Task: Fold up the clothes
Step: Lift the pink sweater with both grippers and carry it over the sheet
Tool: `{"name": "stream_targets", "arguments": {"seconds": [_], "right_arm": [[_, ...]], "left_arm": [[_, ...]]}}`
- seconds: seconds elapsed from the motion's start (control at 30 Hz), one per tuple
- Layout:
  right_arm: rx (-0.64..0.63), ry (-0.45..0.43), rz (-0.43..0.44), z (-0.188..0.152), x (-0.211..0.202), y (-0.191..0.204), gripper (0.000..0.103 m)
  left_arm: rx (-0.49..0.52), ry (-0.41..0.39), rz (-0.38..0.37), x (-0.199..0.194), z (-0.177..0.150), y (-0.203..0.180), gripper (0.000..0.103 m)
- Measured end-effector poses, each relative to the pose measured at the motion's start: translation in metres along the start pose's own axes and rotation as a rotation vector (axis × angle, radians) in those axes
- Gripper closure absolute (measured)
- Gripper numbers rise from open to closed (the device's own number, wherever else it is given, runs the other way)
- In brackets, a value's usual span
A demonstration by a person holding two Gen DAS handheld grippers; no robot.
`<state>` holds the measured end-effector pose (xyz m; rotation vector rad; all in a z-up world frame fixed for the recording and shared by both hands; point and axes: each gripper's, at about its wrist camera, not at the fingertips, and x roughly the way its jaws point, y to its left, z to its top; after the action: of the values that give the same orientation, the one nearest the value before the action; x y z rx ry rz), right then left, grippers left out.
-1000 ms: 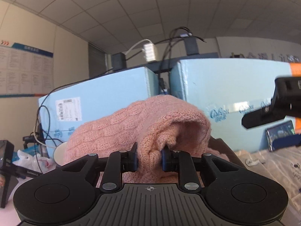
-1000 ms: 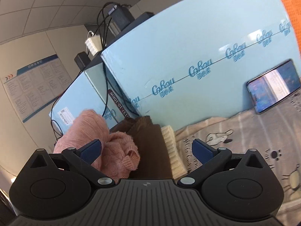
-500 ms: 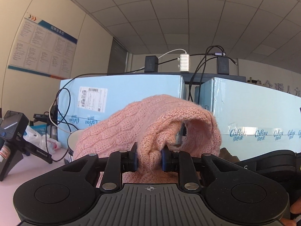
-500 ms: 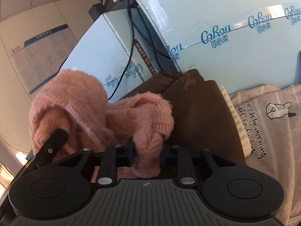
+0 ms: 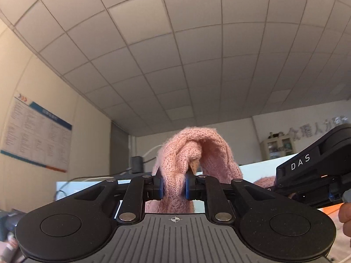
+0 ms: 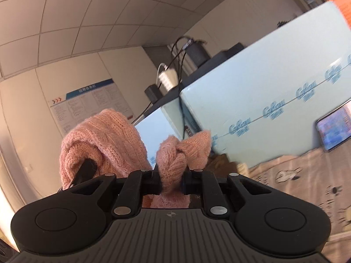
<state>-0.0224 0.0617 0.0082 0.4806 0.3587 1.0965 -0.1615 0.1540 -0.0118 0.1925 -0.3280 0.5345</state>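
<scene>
Left gripper (image 5: pixel 174 186) clamped on pink sweater (image 5: pixel 197 149); right gripper (image 6: pixel 172 180) clamped on another bunch of it, both raised.

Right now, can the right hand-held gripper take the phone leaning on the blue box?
Probably not: the right hand-held gripper is shut on the pink sweater; the phone stands off to its side.

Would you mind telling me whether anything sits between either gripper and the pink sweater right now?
Nothing visible does. The left gripper and the right gripper are each already shut directly on the pink sweater, with knit bunched between their fingers and nothing else wedged in.
</scene>
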Motion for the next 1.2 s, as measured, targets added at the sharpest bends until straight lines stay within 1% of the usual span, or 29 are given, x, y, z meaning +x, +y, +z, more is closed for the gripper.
{"name": "stream_targets", "arguments": {"seconds": [0.13, 0.2, 0.3, 0.33, 0.37, 0.47, 0.53, 0.57, 0.6, 0.63, 0.7, 0.73, 0.77, 0.8, 0.83, 0.87, 0.93, 0.97, 1.0, 1.03, 1.07, 1.1, 1.2], "right_arm": [[-0.03, -0.114, -0.128, 0.025, -0.07, -0.033, 0.089], [-0.034, -0.171, -0.207, 0.037, -0.105, -0.055, 0.089], [-0.042, -0.251, -0.327, 0.054, -0.153, -0.085, 0.089], [-0.05, -0.278, -0.369, 0.058, -0.168, -0.095, 0.089], [-0.051, -0.298, -0.408, 0.06, -0.182, -0.104, 0.089], [-0.019, -0.327, -0.51, 0.061, -0.216, -0.139, 0.089], [0.009, -0.322, -0.578, 0.054, -0.23, -0.165, 0.089], [0.034, -0.314, -0.602, 0.049, -0.236, -0.178, 0.089], [0.066, -0.302, -0.623, 0.045, -0.241, -0.19, 0.089], [0.096, -0.292, -0.641, 0.04, -0.246, -0.202, 0.089], [0.142, -0.282, -0.661, 0.027, -0.254, -0.22, 0.089], [0.161, -0.281, -0.664, 0.022, -0.257, -0.227, 0.089], [0.182, -0.281, -0.667, 0.018, -0.26, -0.234, 0.089], [0.204, -0.281, -0.666, 0.016, -0.264, -0.24, 0.089], [0.218, -0.28, -0.661, 0.014, -0.266, -0.244, 0.088], [0.226, -0.278, -0.659, 0.012, -0.267, -0.245, 0.087], [0.24, -0.278, -0.669, 0.01, -0.269, -0.246, 0.079], [0.246, -0.274, -0.675, 0.009, -0.269, -0.245, 0.075], [0.256, -0.271, -0.677, 0.008, -0.269, -0.246, 0.064], [0.268, -0.269, -0.675, 0.008, -0.269, -0.248, 0.056], [0.281, -0.265, -0.674, 0.008, -0.269, -0.25, 0.054], [0.291, -0.261, -0.675, 0.008, -0.269, -0.251, 0.05], [0.31, -0.247, -0.691, 0.006, -0.269, -0.254, 0.04]], "left_arm": [[-0.095, 0.024, -0.154, -0.004, 0.009, -0.04, 0.088], [-0.147, 0.063, -0.231, 0.001, 0.008, -0.061, 0.088], [-0.201, 0.148, -0.332, 0.013, 0.001, -0.092, 0.087], [-0.218, 0.192, -0.366, 0.018, -0.003, -0.103, 0.087], [-0.234, 0.253, -0.397, 0.023, -0.008, -0.112, 0.087], [-0.254, 0.445, -0.441, 0.032, -0.031, -0.131, 0.087], [-0.227, 0.554, -0.463, 0.033, -0.046, -0.137, 0.086], [-0.195, 0.594, -0.462, 0.031, -0.051, -0.138, 0.081], [-0.157, 0.622, -0.451, 0.029, -0.054, -0.139, 0.081], [-0.125, 0.64, -0.438, 0.028, -0.057, -0.139, 0.078], [-0.047, 0.648, -0.385, 0.022, -0.059, -0.139, 0.059], [-0.007, 0.648, -0.355, 0.019, -0.059, -0.138, 0.04], [0.031, 0.633, -0.328, 0.013, -0.059, -0.138, 0.028], [0.064, 0.603, -0.316, 0.007, -0.056, -0.137, 0.024], [0.09, 0.578, -0.322, 0.005, -0.052, -0.135, 0.017], [0.112, 0.555, -0.349, 0.003, -0.049, -0.134, 0.012], [0.148, 0.524, -0.455, 0.001, -0.043, -0.136, 0.008], [0.166, 0.528, -0.503, 0.001, -0.042, -0.139, 0.006], [0.184, 0.543, -0.549, 0.002, -0.043, -0.144, 0.006], [0.203, 0.562, -0.59, 0.003, -0.045, -0.15, 0.005], [0.222, 0.582, -0.626, 0.004, -0.049, -0.156, 0.005], [0.237, 0.598, -0.639, 0.006, -0.052, -0.159, 0.005], [0.27, 0.632, -0.624, 0.012, -0.06, -0.164, 0.005]]}}
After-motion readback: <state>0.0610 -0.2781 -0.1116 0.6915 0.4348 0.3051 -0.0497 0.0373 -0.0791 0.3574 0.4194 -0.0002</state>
